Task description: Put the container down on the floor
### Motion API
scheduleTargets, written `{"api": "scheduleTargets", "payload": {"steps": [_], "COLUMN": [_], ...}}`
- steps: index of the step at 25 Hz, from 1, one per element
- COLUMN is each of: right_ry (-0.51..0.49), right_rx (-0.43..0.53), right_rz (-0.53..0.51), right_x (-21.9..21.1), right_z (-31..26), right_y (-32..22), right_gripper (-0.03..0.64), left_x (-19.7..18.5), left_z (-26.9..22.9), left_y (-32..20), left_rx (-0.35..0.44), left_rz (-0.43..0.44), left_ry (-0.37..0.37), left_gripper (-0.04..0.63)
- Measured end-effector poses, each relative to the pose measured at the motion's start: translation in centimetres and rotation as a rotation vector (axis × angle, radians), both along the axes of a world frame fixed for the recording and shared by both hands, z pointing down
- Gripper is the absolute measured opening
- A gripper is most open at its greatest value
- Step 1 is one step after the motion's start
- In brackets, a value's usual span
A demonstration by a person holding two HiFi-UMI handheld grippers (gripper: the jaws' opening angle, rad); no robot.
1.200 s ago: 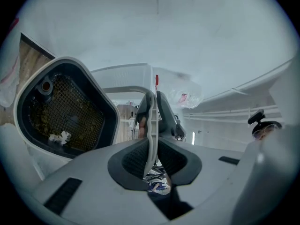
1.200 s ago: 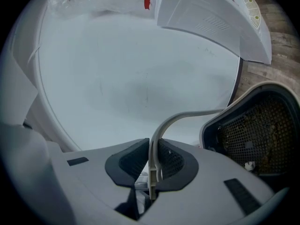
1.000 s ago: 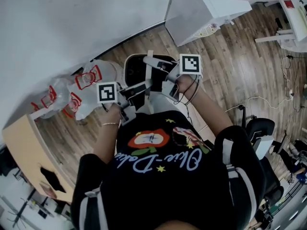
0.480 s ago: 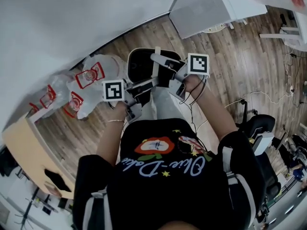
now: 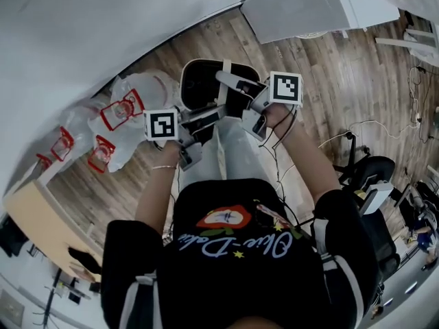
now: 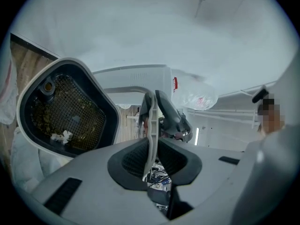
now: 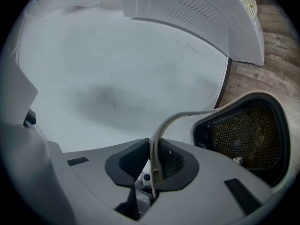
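Note:
A white container (image 5: pixel 206 81) with a black inside and a debris-covered mesh filter (image 6: pixel 65 109) hangs over the wooden floor (image 5: pixel 329 108), close to the wall. Its thin white bail handle (image 6: pixel 151 121) runs between the pads of both grippers. My left gripper (image 5: pixel 206 117) is shut on the handle from the left. My right gripper (image 5: pixel 233 88) is shut on the same handle (image 7: pixel 171 121) from the right, with the container's open mouth (image 7: pixel 243 135) just beyond it. In the left gripper view the handle sits in my left gripper (image 6: pixel 151 156); in the right gripper view it sits in my right gripper (image 7: pixel 154 161).
Clear plastic bags with red print (image 5: pixel 113 115) lie on the floor left of the container. A white cabinet or appliance (image 5: pixel 302 9) stands at the upper right by the white wall (image 5: pixel 82 26). A wooden board (image 5: pixel 41 232) is at lower left, an office chair (image 5: pixel 363 177) and cables at right.
Both grippers and the container have sunk lower together and drifted slightly toward the wall. The grip on the handle looks the same.

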State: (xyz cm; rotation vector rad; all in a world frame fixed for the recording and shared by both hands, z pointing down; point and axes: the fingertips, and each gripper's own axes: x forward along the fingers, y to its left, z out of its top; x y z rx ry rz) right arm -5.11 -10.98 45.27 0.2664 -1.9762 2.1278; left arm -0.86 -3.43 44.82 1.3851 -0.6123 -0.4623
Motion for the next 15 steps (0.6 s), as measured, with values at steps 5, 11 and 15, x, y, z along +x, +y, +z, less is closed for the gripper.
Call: {"api": "scheduleTargets", "payload": {"steps": [5,11,15], "right_ry": [0.032,0.062,0.080], "right_rx": [-0.001,-0.010,-0.005], "right_rz": [-0.012,-0.010,-0.001], "right_x": [-0.5,-1.0,-1.0], "right_z": [3.7,8.0,10.1], "right_y": [-1.3,-3.0,-3.8], "right_gripper": [0.048,0.048,0.048], "left_x": [-0.5,-1.0,-1.2], "left_z": [3.5,7.5,9.6], "left_y": [-1.4,-3.3,-4.1], "left_rx": [0.013,0.011,0.018], "left_rz": [0.011,0.005,0.005], "left_ry": [-0.001,0.017,-0.014], "left_gripper": [0.058,0.058,0.057]}}
